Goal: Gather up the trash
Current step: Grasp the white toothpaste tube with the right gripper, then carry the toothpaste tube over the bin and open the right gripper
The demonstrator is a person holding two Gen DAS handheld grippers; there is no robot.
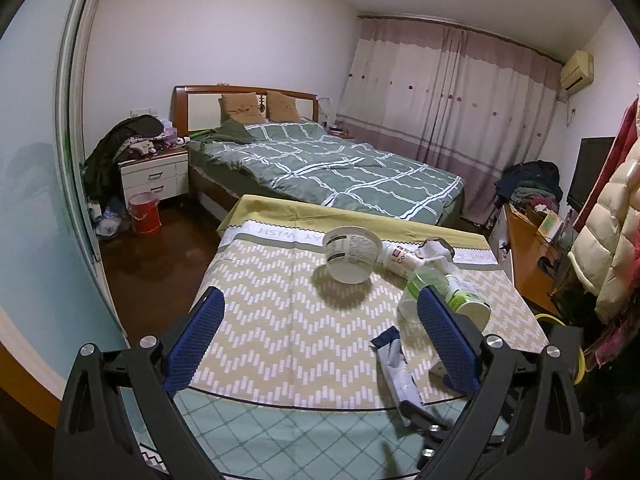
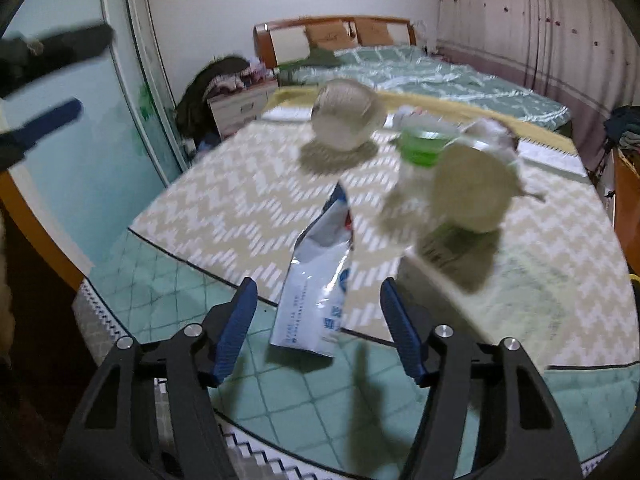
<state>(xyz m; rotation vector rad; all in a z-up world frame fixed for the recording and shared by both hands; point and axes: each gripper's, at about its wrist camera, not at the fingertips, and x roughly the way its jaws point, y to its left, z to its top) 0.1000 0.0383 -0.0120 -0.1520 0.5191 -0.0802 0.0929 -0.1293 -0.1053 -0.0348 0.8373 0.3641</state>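
Nearest the right wrist camera, the right gripper (image 2: 318,324) stands with its blue pads apart, one on each side of the near end of a crumpled white and blue wrapper (image 2: 316,280); neither pad presses on it, and it lies on the table (image 1: 280,320) across the seam between the teal diamond cloth and the beige zigzag cloth. The left gripper (image 1: 320,344) is spread wide over the zigzag cloth with nothing between its fingers (in the right wrist view it shows only as a blurred dark shape at the upper left). Just beyond the wrapper lies a green-labelled plastic bottle (image 1: 444,296) on its side, its pale base toward the cameras. Past it, a clear plastic cup (image 1: 352,254) is tipped over, with a white tube (image 1: 400,258) and a crumpled bit of paper (image 1: 434,250) just beside it. Farther back stands a bed (image 1: 340,172) with a green checked quilt, a red bucket (image 1: 144,214) on the floor near the nightstand, and curtains (image 1: 448,108) along the far wall.
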